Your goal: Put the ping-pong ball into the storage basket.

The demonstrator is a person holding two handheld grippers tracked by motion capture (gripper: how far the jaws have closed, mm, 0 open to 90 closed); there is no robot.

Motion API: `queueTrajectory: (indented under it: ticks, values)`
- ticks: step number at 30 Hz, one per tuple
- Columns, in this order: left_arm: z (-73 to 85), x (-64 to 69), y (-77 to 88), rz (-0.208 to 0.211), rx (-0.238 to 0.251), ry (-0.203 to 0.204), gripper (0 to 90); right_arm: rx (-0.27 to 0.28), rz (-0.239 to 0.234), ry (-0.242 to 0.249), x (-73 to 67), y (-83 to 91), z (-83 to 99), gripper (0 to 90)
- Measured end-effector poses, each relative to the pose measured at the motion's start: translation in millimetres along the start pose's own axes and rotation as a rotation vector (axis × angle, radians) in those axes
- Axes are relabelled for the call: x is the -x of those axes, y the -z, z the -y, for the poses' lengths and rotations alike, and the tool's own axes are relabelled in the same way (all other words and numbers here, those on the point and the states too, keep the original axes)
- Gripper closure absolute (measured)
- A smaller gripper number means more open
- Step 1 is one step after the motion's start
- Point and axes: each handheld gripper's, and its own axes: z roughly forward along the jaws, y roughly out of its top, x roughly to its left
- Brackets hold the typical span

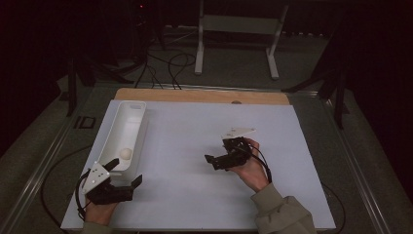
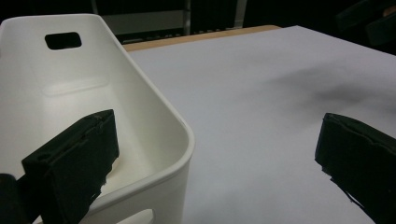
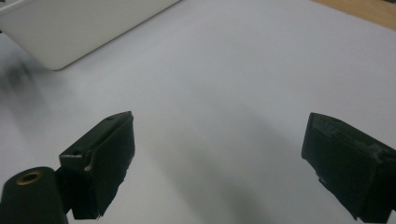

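The left gripper [image 1: 127, 171] is held with its jaws wide apart at the near end of the white bin [image 1: 127, 127], one jaw over the bin's inside and the other out over the table [image 1: 195, 141]; nothing is gripped. The right gripper [image 1: 217, 161] is held near the middle of the table, tilted on its side, jaws likewise spread and empty above bare surface.

The table is covered by a large white board, with a strip of wood showing along its far edge. The bin, long and narrow with a handle slot [image 2: 63, 40] in its far wall, is set along the left side, close to the board's left edge. A small pale ball [image 1: 125, 154] is seen resting inside the bin at its near end, just beyond the left gripper.

The step in hand is judged to be a reach for the ball or the bin's near wall. It would be done well if the jaws were lowered straight and kept off the rim until centred. Ample open room is left to the right of the bin; little is left to its left.
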Motion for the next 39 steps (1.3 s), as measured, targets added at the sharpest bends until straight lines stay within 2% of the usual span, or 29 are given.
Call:
queueTrajectory:
  ticks: [6, 11, 12, 16, 17, 19, 22, 23, 30, 31, 33, 39]
  values:
    - [-0.8, 0.2, 1.3, -0.004, -0.003, 0.005, 0.0, 0.052, 0.016, -0.06, 13.4, 21.9, 26.3, 9.0]
    - [-1.2, 0.0, 2.4, -0.007, 0.0, 0.012, 0.0, 0.059, 0.016, -0.078, 19.2, 29.6, 43.3, 9.0]
    - [-1.2, -0.2, 2.7, -0.007, -0.001, 0.015, 0.0, 0.076, 0.036, -0.086, 22.7, 35.4, 55.3, 9.0]
    - [-1.5, -0.3, 3.0, -0.008, -0.002, 0.019, 0.0, 0.101, 0.053, -0.114, 30.7, 44.9, 77.4, 9.0]
    - [-1.6, -0.4, 3.2, -0.009, -0.004, 0.018, 0.0, 0.101, 0.053, -0.114, 30.7, 44.9, 77.4, 9.0]
    - [-1.8, -0.5, 3.8, -0.01, -0.006, 0.018, 0.0, 0.14, 0.065, -0.131, 35.4, 52.7, 92.6, 8.7]
    - [-1.7, -0.5, 4.0, -0.011, -0.006, 0.02, 0.0, 0.165, 0.092, -0.121, 36.4, 57.5, 100.9, 8.7]
    - [-1.7, -0.5, 4.1, -0.013, -0.005, 0.02, 0.0, 0.201, 0.109, -0.109, 37.2, 62.6, 107.4, 8.7]
    - [-0.8, -1.1, 4.9, -0.011, 0.002, 0.022, 0.0, 0.313, 0.167, -0.087, 37.7, 81.9, 120.4, 8.7]
    - [-0.8, -1.1, 5.0, -0.012, 0.001, 0.021, 0.0, 0.313, 0.167, -0.087, 37.7, 81.9, 120.4, 8.7]
    - [-0.5, -1.0, 5.2, -0.012, 0.001, 0.018, 0.0, 0.355, 0.188, -0.083, 37.7, 87.4, 123.9, 8.7]
    - [0.1, -1.5, 5.3, -0.01, 0.004, 0.015, 0.0, 0.382, 0.222, -0.063, 36.3, 91.9, 127.7, 8.7]
